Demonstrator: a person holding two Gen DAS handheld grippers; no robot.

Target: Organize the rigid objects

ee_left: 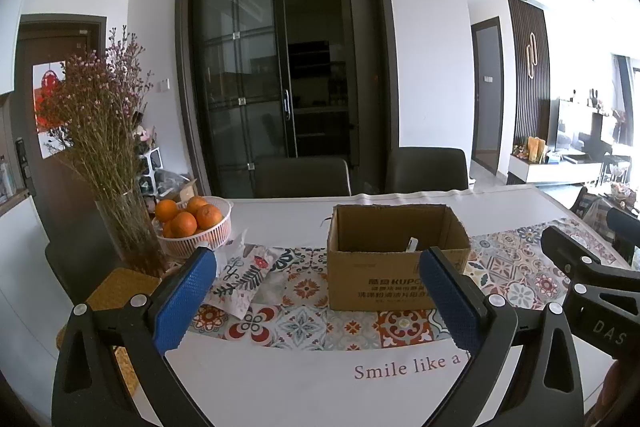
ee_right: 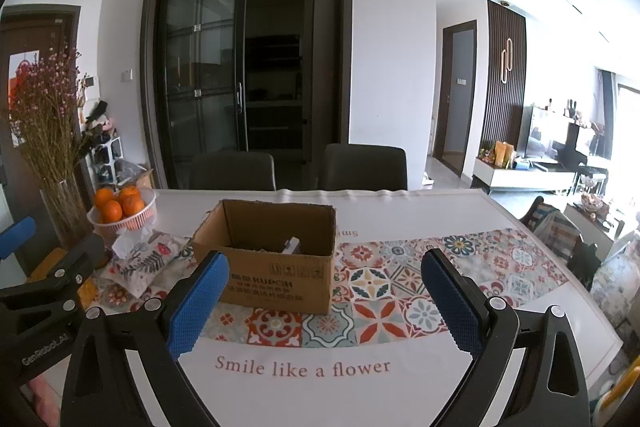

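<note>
Table dressings, far left

Basket of oranges point(ee_left: 198, 227) beside a glass vase of dried flowers point(ee_left: 108, 155); floral tissue pouch point(ee_right: 140, 259) near; two dark chairs point(ee_right: 298, 167) beyond.

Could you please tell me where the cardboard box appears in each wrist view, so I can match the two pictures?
Left wrist: the cardboard box sits right of centre, partly behind the right blue finger.
Right wrist: the box sits left of centre, beyond the left finger.
Shared landmark: the basket of oranges, left of the box.
</note>
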